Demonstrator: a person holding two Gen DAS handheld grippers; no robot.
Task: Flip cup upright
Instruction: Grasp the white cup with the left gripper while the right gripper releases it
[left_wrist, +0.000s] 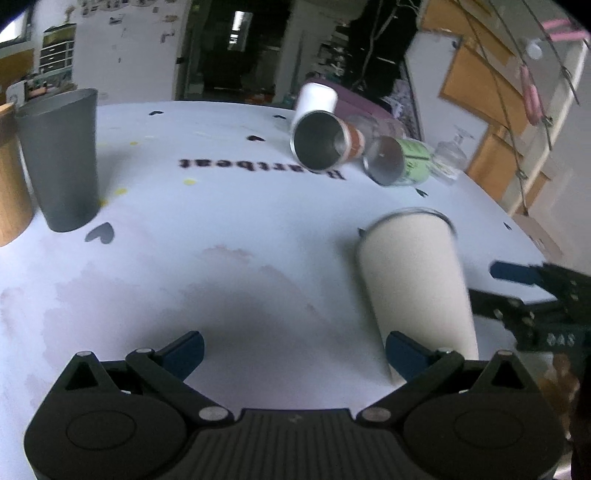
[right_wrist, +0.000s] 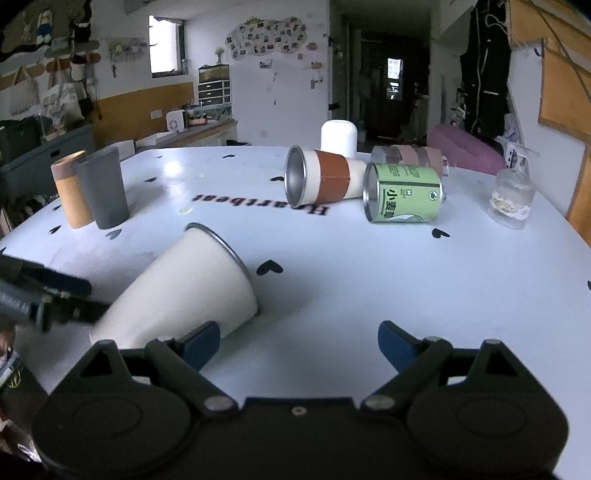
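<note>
A cream, tapered metal cup (right_wrist: 184, 288) was seen lying on its side near the front edge of the white desk (right_wrist: 369, 288), rim pointing away. Both the left claw (left_wrist: 293, 354) and the right claw (right_wrist: 299, 345) were spread wide, empty. A grip across the narrow base would probably be best, then tipping rim-upward.

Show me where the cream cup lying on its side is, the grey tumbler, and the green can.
cream cup (right_wrist: 192, 284): right wrist view, on the middle of its side wall.
grey tumbler (left_wrist: 61, 162): left wrist view, on its upright side wall.
green can (right_wrist: 406, 194): right wrist view, on its printed label.
</note>
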